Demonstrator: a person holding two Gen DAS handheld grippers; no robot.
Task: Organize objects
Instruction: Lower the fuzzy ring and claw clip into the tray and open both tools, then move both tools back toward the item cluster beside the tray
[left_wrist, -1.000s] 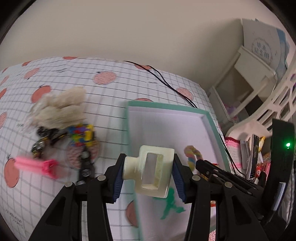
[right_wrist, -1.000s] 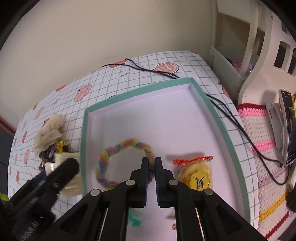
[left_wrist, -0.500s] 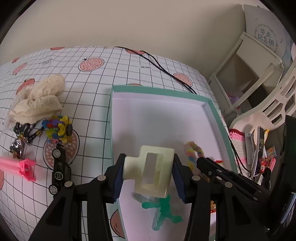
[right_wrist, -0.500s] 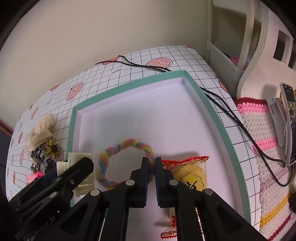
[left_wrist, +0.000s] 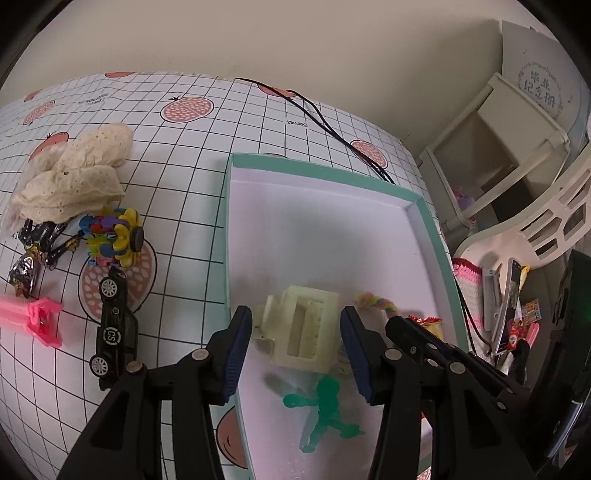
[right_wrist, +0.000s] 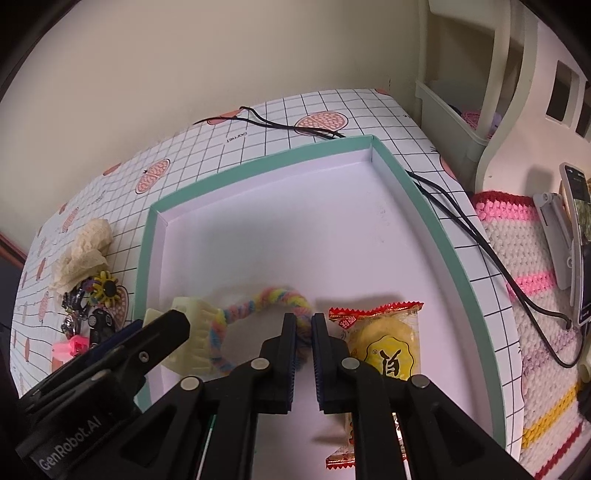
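A teal-rimmed white tray (left_wrist: 229, 258) (right_wrist: 142, 251) lies on the checked cloth. A cream hair claw (left_wrist: 303, 325) (right_wrist: 195, 343) sits blurred low in the tray, between the pads of my left gripper (left_wrist: 295, 332), with slim gaps on both sides. My right gripper (right_wrist: 303, 321) pinches a strand of the rainbow rope ring (right_wrist: 273, 297) (left_wrist: 373, 301) on the tray floor, and its jaws are opening. A yellow snack packet (right_wrist: 384, 339) lies just right of it. A green toy figure (left_wrist: 325, 406) lies near the tray's front.
Left of the tray lie a black toy car (left_wrist: 114, 325), a pink clip (left_wrist: 37, 314), a colourful flower toy (left_wrist: 114, 236) and a cream lace cloth (left_wrist: 74, 173). A black cable (left_wrist: 332, 129) runs behind the tray. A crochet mat (right_wrist: 517, 258) with a phone (right_wrist: 580, 240) is at the right.
My left gripper came over the tray and sank. The hair claw, gripped before, now sits lower and loose between the pads. The right pads have parted a little on the ring.
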